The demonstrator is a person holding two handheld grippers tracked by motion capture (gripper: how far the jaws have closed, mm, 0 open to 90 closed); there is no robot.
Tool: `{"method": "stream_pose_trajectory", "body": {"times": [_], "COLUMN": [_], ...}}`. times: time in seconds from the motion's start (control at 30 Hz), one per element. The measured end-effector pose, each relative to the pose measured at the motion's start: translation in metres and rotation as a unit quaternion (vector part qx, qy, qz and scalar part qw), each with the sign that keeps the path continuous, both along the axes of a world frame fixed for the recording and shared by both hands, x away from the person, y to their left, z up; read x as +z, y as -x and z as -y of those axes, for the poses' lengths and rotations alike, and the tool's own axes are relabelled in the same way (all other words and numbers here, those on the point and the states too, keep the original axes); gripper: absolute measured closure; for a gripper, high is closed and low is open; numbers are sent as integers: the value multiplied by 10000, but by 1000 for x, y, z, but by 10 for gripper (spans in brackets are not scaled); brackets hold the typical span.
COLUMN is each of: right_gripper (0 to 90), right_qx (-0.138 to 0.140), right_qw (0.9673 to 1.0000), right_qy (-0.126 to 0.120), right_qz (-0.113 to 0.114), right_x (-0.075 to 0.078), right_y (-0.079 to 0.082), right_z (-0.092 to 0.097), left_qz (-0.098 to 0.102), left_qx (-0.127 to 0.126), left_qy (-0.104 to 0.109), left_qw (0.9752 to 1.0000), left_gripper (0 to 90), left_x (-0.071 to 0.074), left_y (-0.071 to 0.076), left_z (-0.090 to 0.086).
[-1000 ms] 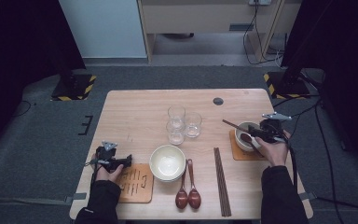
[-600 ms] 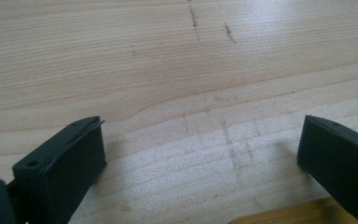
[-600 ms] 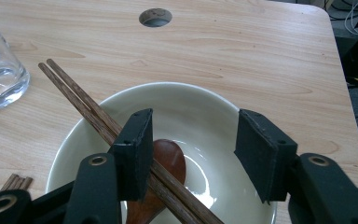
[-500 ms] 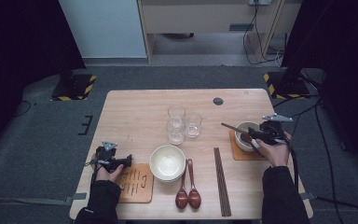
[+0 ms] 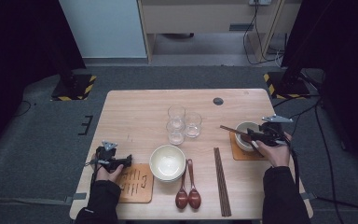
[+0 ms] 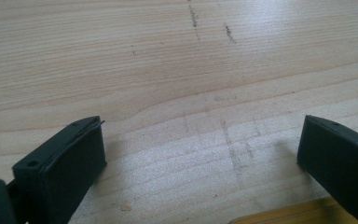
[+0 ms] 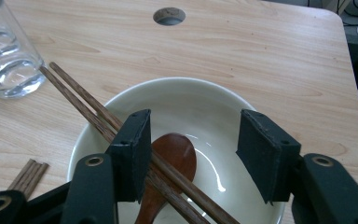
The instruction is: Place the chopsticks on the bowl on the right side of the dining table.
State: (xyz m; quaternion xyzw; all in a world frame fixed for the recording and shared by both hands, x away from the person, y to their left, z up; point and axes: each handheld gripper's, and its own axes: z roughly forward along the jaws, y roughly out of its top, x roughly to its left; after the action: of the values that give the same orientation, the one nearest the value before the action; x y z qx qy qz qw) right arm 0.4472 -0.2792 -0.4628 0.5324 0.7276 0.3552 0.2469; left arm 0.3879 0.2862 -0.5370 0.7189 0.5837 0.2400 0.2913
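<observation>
A pair of brown chopsticks (image 7: 121, 135) lies slanted across the white bowl (image 7: 205, 100), over a brown spoon (image 7: 172, 156) inside it. The right tool (image 7: 191, 144) hangs above them, its jaws just opened a bit more (nothing squeezed). A glass (image 7: 7, 60) stands nearby. The left tool (image 6: 200, 154) rests wide open on the wooden surface (image 6: 168, 60).

Black sleeves; black hand-held gripper (image 5: 256, 136) with grey triangular plate, trailing cable.
</observation>
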Motion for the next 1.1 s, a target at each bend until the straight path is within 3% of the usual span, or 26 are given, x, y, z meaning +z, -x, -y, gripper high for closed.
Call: {"method": "stream_pose_trajectory", "body": {"times": [0.27,0.47,0.67,0.8,1.1], "right_gripper": [472,538,602,656,688], "right_qx": [57,79,-36,-137,-337], "right_qw": [9995,9992,9993,9997,9994], "right_qy": [-166,-206,-219,-81,1], "right_qz": [279,333,286,159,-88], "right_x": [16,24,23,18,9], "right_y": [15,35,50,58,66], "right_z": [4,12,24,32,44], "left_qz": [0,0,0,0,0], "left_qx": [-1,-1,0,-1,0], "left_qy": [0,-1,0,0,0], "left_qw": [10000,10000,10000,10000,10000], "left_gripper": [0,0,0,0,0], "left_x": [0,0,0,0,0], "left_y": [0,0,0,0,0], "left_z": [0,0,0,0,0]}}
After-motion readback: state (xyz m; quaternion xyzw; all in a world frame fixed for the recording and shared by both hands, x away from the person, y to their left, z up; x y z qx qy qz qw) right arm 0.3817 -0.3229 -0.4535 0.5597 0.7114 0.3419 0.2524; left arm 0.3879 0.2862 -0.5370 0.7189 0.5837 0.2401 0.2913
